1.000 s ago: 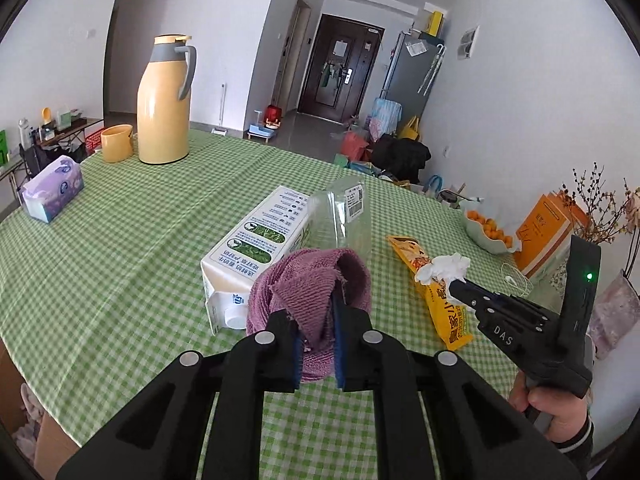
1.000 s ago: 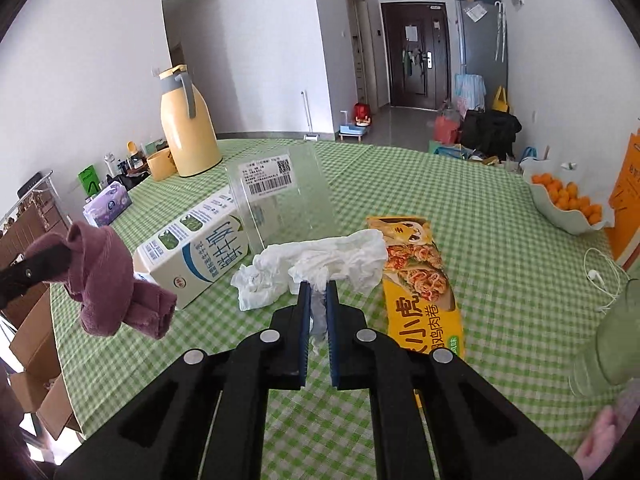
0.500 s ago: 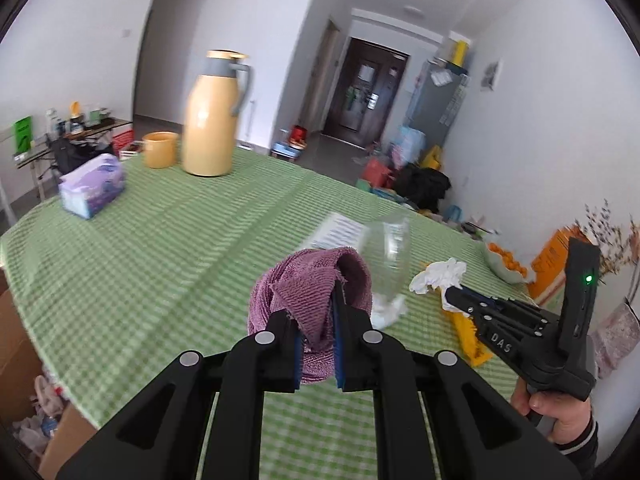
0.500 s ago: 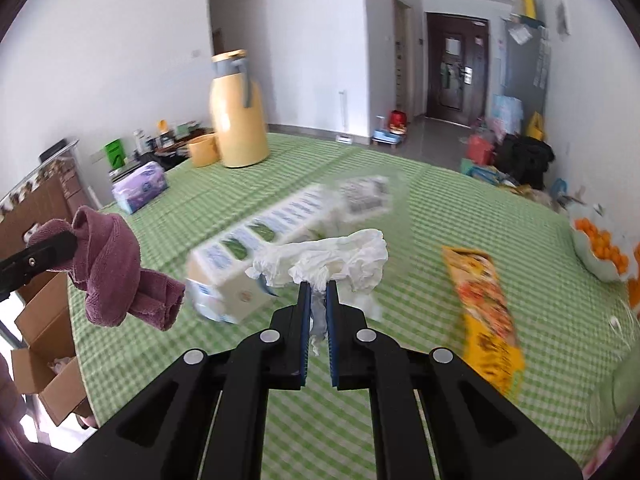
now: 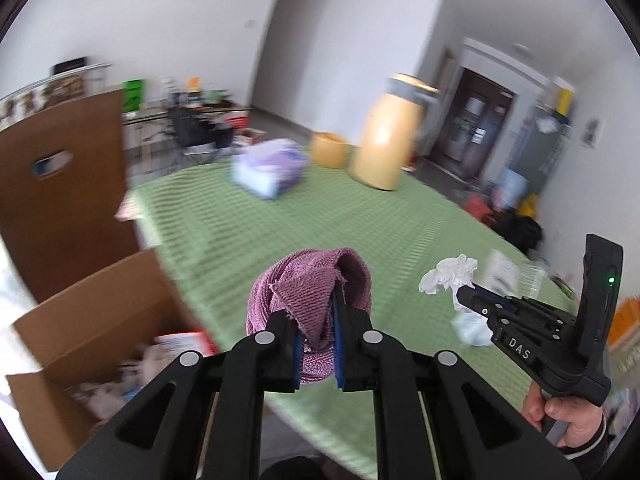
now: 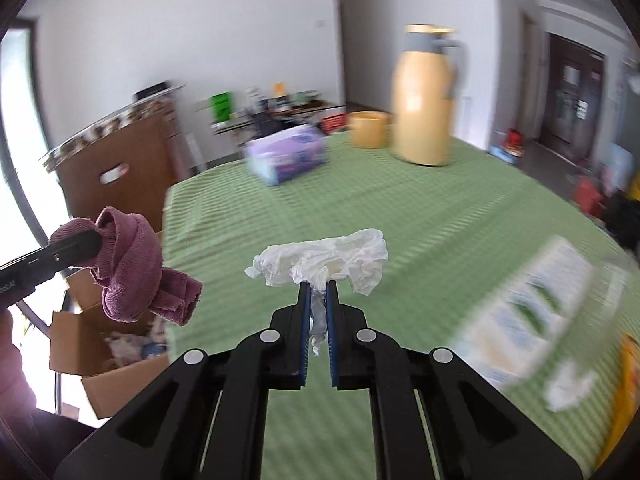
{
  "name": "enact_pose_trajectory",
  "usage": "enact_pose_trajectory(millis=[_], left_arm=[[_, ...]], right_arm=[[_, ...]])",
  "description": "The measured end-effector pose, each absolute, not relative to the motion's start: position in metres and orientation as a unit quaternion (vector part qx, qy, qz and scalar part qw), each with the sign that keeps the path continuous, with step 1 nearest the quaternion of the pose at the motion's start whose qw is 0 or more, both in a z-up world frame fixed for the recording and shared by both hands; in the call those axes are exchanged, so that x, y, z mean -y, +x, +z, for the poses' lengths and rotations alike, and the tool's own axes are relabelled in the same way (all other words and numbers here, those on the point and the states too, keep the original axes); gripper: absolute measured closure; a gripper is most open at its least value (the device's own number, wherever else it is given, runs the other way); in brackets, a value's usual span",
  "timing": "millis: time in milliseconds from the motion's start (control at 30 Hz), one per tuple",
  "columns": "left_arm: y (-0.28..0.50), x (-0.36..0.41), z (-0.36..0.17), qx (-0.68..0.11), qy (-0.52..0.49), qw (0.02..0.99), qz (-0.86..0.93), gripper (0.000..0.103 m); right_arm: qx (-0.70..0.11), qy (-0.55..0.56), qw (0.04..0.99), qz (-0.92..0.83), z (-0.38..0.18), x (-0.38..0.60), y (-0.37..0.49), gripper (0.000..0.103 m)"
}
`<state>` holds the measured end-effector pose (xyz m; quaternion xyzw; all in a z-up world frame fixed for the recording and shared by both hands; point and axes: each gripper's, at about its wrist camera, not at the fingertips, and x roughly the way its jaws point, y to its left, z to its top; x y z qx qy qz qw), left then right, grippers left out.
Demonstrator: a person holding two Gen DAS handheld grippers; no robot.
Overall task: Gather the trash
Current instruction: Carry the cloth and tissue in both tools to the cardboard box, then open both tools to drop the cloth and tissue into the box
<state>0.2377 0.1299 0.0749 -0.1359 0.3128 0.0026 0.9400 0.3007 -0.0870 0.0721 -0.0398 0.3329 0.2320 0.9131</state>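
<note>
My left gripper (image 5: 316,304) is shut on a purple cloth (image 5: 308,284) and holds it in the air near the table's left edge; the cloth also shows in the right wrist view (image 6: 132,264). My right gripper (image 6: 316,288) is shut on a crumpled white tissue (image 6: 332,256), held above the green checked tablecloth (image 6: 420,232); the tissue also shows in the left wrist view (image 5: 450,274). An open cardboard box (image 5: 80,340) holding trash stands on the floor beside the table, below and left of both grippers; it also shows in the right wrist view (image 6: 104,356).
A yellow thermos (image 6: 424,96), a yellow cup (image 6: 368,128) and a purple tissue box (image 6: 288,154) stand at the table's far side. A milk carton (image 6: 532,312) and an orange snack bag (image 6: 624,392) lie at the right. A brown board (image 5: 60,192) stands behind the cardboard box.
Both grippers have swung left, away from the milk carton and snack bag, toward the table's left edge. The cardboard box has come into view. Both still hold their loads.
</note>
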Motion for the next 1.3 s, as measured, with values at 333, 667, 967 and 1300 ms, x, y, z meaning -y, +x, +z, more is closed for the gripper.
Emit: enact_pose_trajectory(millis=[333, 667, 967, 1300], left_arm=[[0.193, -0.266, 0.042, -0.331, -0.177, 0.914, 0.156, 0.094], [0.174, -0.328, -0.029, -0.393, -0.215, 0.870, 0.205, 0.093], [0.173, -0.339, -0.069, -0.439, -0.250, 0.839, 0.201, 0.039], [0.150, -0.367, -0.055, -0.416, -0.276, 0.834, 0.235, 0.032]], right_arm=[[-0.343, -0.087, 0.858, 0.371, 0.062, -0.062, 0.304, 0.095], [-0.378, -0.130, 0.810, 0.428, 0.027, -0.144, 0.291, 0.095], [-0.418, -0.162, 0.775, 0.445, -0.009, -0.184, 0.281, 0.095], [-0.458, -0.172, 0.745, 0.455, -0.039, -0.218, 0.281, 0.065]])
